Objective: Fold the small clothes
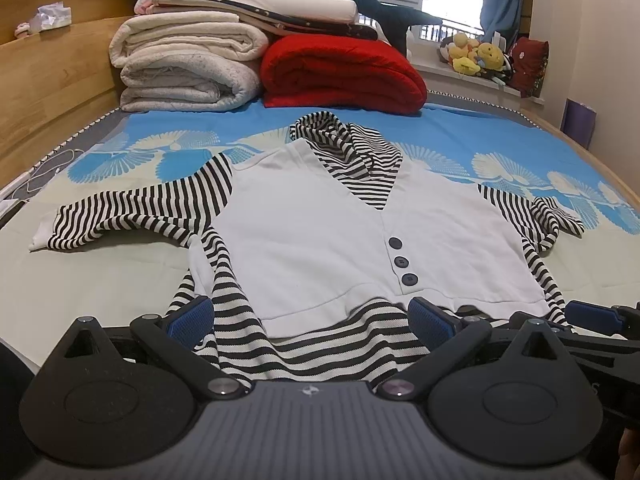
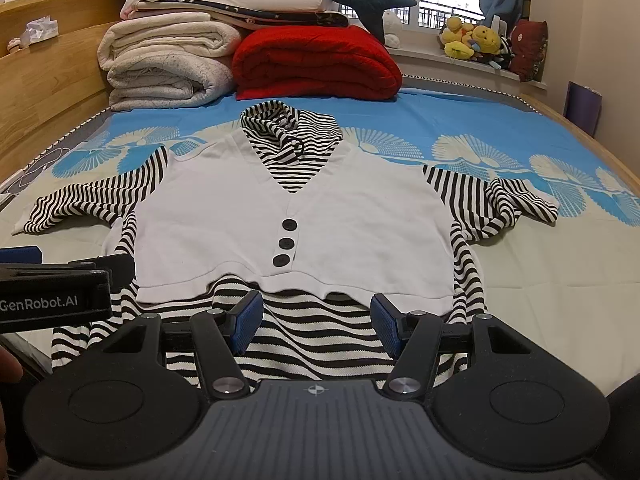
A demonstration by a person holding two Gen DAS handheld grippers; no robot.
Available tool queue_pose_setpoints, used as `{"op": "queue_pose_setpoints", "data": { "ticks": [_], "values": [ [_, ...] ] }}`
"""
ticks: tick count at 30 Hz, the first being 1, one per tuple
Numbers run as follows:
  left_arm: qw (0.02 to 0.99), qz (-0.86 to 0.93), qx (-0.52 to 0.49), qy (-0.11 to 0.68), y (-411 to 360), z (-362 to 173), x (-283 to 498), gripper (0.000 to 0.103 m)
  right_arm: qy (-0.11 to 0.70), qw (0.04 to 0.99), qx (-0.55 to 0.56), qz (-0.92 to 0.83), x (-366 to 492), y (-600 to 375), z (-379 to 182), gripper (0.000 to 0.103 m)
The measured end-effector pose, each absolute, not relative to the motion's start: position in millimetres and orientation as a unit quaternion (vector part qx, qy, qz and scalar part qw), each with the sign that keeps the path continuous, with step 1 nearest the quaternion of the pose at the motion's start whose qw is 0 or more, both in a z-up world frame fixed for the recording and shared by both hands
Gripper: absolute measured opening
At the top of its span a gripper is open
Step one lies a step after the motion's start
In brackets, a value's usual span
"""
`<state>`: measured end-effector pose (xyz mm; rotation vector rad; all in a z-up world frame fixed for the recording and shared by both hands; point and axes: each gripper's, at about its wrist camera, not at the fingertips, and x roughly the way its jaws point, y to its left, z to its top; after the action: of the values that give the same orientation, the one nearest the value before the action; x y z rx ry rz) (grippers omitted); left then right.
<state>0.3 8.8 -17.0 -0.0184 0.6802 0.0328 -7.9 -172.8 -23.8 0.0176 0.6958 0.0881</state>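
A small top (image 1: 320,224) lies face up on the bed, a white vest front with three dark buttons over a black-and-white striped shirt; it also shows in the right wrist view (image 2: 304,208). Its sleeves spread left and right, the right one crumpled. My left gripper (image 1: 310,322) is open, low over the striped hem at the near left part. My right gripper (image 2: 316,324) is open over the hem's near right part. Each gripper shows at the edge of the other's view: the right one (image 1: 592,316) and the left one (image 2: 56,292). Neither holds cloth.
The bed sheet (image 1: 460,132) is blue with a fan print. Folded white blankets (image 1: 188,68) and a red blanket (image 1: 344,72) are stacked at the far end. A wooden headboard (image 1: 48,80) runs along the left. Plush toys (image 1: 476,56) sit on the window sill.
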Motion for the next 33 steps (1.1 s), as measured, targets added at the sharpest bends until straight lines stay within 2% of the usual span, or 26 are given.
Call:
{"op": "queue_pose_setpoints", "data": {
  "ticks": [22, 26, 33],
  "values": [
    [0.942, 0.017, -0.009, 0.335, 9.0, -17.5, 0.5, 0.103, 0.344, 0.938, 0.008, 0.040, -7.6, -174.2, -25.9, 0.061],
    [0.930, 0.030, -0.024, 0.366, 17.7, -28.8, 8.7, 0.103, 0.350, 0.937, 0.001, 0.018, -3.8, -178.3, -28.7, 0.061],
    [0.896, 0.073, -0.020, 0.438, 49.5, -63.3, 54.8, 0.103, 0.420, 0.903, 0.022, -0.088, 26.5, -229.3, -65.4, 0.060]
  ]
}}
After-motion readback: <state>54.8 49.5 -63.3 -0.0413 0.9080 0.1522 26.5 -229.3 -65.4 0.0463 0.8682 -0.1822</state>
